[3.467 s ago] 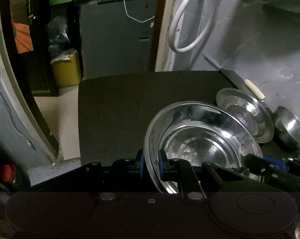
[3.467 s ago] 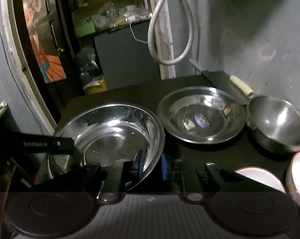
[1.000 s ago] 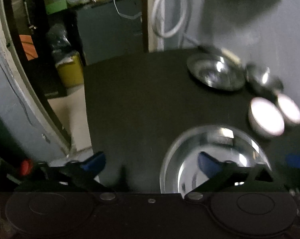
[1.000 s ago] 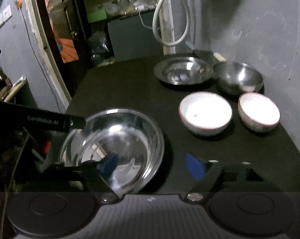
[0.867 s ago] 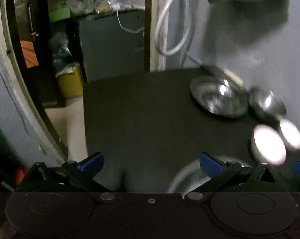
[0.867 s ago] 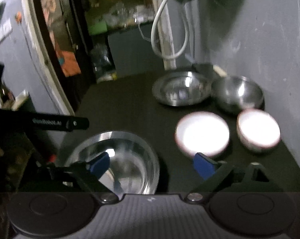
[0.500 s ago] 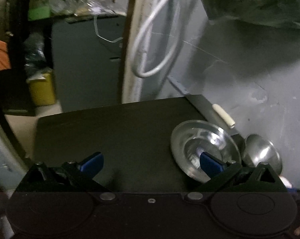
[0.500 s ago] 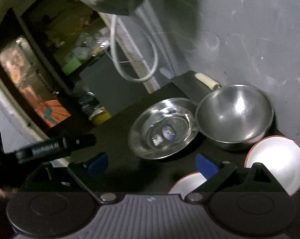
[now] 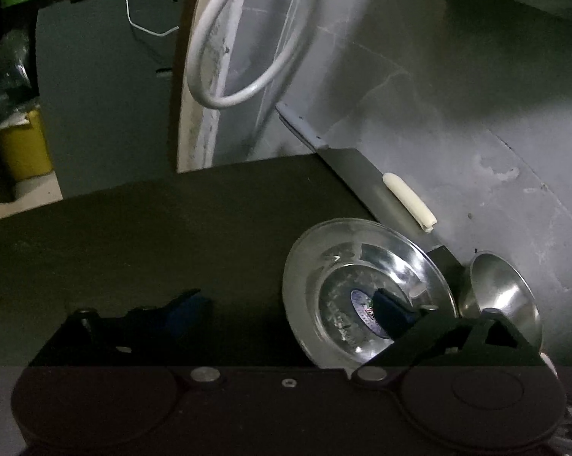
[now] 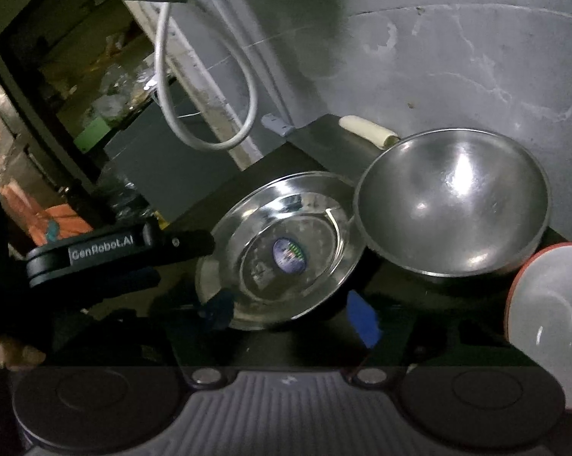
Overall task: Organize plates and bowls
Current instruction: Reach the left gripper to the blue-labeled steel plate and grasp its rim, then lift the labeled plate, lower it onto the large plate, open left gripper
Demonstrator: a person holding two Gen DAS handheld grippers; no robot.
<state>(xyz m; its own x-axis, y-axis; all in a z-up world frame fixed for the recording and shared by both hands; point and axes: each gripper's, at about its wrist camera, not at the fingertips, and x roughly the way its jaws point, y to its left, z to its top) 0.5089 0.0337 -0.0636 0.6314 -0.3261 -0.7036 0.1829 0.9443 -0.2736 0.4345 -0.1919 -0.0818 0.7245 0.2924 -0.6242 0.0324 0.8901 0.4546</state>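
A shallow steel plate [image 9: 343, 277] with a blue sticker lies on the black table [image 9: 134, 228] near the wall; it also shows in the right wrist view [image 10: 282, 250]. A deep steel bowl [image 10: 453, 201] stands to its right, small in the left wrist view [image 9: 502, 296]. A white bowl with a red rim [image 10: 548, 319] sits at the right edge. My left gripper [image 9: 289, 313] is open, its right finger over the plate's middle. My right gripper [image 10: 293, 313] is open, its fingers either side of the plate's near rim. The left gripper's arm [image 10: 115, 247] reaches in from the left.
A grey wall [image 10: 457, 57] runs close behind the dishes. A white hose loop [image 9: 244, 57] hangs at the doorframe. A cream-handled tool [image 9: 407, 201] lies along the wall. A yellow bin [image 9: 19, 148] stands on the floor beyond the table's left edge.
Both grippers let go of the large steel bowl and opened, then moved forward to the sticker plate at the back. The large bowl has dropped out of view.
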